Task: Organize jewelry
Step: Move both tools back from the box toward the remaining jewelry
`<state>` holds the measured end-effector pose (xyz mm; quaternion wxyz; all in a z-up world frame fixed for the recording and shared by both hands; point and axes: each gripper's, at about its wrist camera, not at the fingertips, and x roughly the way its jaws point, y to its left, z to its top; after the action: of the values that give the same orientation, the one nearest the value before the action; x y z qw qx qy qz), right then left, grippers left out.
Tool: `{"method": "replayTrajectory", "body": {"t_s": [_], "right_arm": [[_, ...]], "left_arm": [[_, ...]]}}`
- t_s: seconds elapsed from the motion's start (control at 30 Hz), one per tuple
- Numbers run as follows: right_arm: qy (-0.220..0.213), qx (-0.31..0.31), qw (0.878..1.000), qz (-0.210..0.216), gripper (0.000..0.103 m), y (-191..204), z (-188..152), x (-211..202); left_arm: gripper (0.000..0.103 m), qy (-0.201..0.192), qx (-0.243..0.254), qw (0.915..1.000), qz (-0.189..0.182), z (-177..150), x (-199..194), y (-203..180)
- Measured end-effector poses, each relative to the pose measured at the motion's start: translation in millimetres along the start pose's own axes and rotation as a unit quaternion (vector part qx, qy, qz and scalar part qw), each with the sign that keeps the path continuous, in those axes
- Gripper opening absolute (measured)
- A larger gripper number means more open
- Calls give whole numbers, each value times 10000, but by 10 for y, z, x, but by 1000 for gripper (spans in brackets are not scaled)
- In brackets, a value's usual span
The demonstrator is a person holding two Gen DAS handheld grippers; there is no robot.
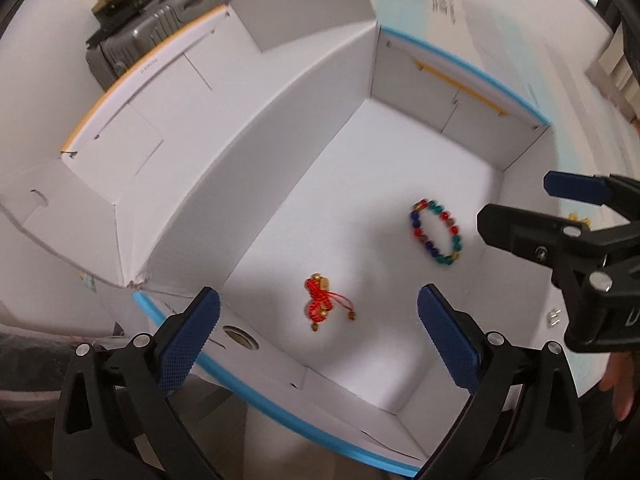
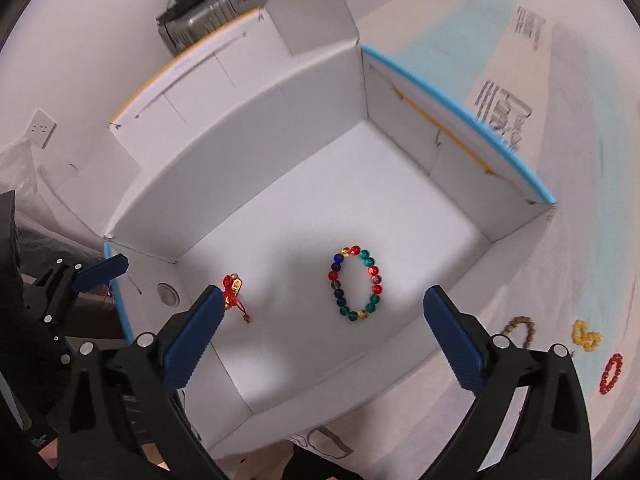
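An open white box (image 1: 256, 152) with blue rims holds a multicoloured bead bracelet (image 1: 436, 234) and a red cord bracelet with gold beads (image 1: 322, 300). My left gripper (image 1: 318, 340) is open and empty above the red cord bracelet. My right gripper (image 2: 324, 340) is open and empty above the bead bracelet (image 2: 356, 282); the red cord bracelet (image 2: 233, 290) lies by its left finger. The right gripper also shows in the left wrist view (image 1: 516, 212). Outside the box lie a brown bead bracelet (image 2: 520, 330), a yellow one (image 2: 586, 336) and a red one (image 2: 611, 372).
The box lid (image 1: 132, 92) stands open behind the box. A grey suitcase (image 1: 160, 28) is beyond it. The box rests on a white surface with printed writing (image 2: 504, 112). A wall socket (image 2: 40, 128) is at the left.
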<state>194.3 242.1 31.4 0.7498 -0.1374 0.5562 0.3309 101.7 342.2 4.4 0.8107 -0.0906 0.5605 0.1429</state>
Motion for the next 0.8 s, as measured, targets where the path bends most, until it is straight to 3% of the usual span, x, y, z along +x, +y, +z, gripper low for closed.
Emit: {"method": "replayTrajectory", "body": {"t_s": [0.17,0.37,0.8], "right_arm": [[-741,80,9970,-212,96,18,-122,-358],[-1459,281,9876,-512,96,-273,-419,-862],[-2189,874,9656,-1100,96,-1188,-1066,-1606]], "left_arm": [[97,-496,-134,9987,-36,-58,-408,26],[97,-1104,-118,9938,-26,-151,-781,-298],[97,-1695,296,9848,-245,-169,-1037,-1268]]}}
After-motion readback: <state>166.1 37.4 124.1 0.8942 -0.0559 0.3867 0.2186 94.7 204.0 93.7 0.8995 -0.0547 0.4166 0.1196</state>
